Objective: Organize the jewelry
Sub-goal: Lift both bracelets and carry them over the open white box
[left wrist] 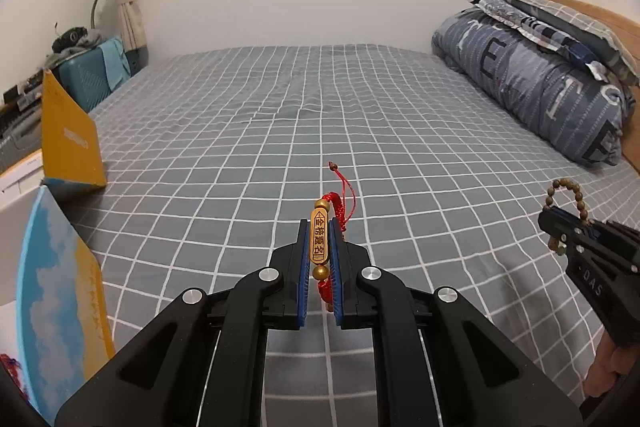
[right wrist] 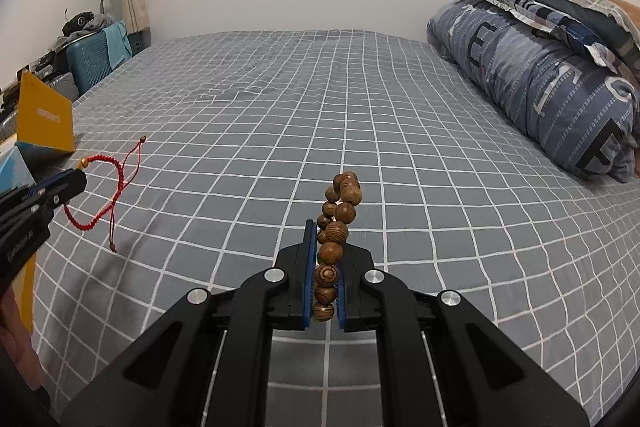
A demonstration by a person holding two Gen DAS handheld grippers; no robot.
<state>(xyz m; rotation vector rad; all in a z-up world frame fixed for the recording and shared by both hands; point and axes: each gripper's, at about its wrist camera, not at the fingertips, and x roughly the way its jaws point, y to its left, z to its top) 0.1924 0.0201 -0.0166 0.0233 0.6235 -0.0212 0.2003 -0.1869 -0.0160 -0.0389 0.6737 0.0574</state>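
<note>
Left jaws: the left gripper (left wrist: 320, 255) is closed on the gold-coloured engraved tube bead of a red cord bracelet (left wrist: 320, 247), pinched between the blue pads (left wrist: 303, 275); small round gold beads sit at each end of the tube.

Red cord: from the right wrist view the braided loop and its thin tail ends hang free below the left gripper (right wrist: 74, 179), above the bed, one knotted end dangling lowest. The red cord bracelet (right wrist: 100, 203) looks held by the bead alone.

Right jaws: the right gripper (right wrist: 324, 267) is clamped on a wooden bead bracelet (right wrist: 334, 235), several grained beads stacked between the pads and the rest of the loop standing up past the tips.

Position: both pieces are lifted off the grey checked bed sheet (left wrist: 240, 131), the right gripper (left wrist: 560, 223) well to the right of the left one.

Destination: an open yellow and blue box (left wrist: 68, 143) stands at the left edge of the bed, its lid upright. That it is the jewellery's home is my guess; its inside is not visible.

Further out: a folded blue quilt (left wrist: 540, 83) with pillows lies far right, a teal suitcase (left wrist: 92, 75) far left.

Risks: round wooden beads could roll out of the pads if the squeeze loosens. The smooth tube might twist or slip. The dangling red tails could snag on the box edge during lowering.
</note>
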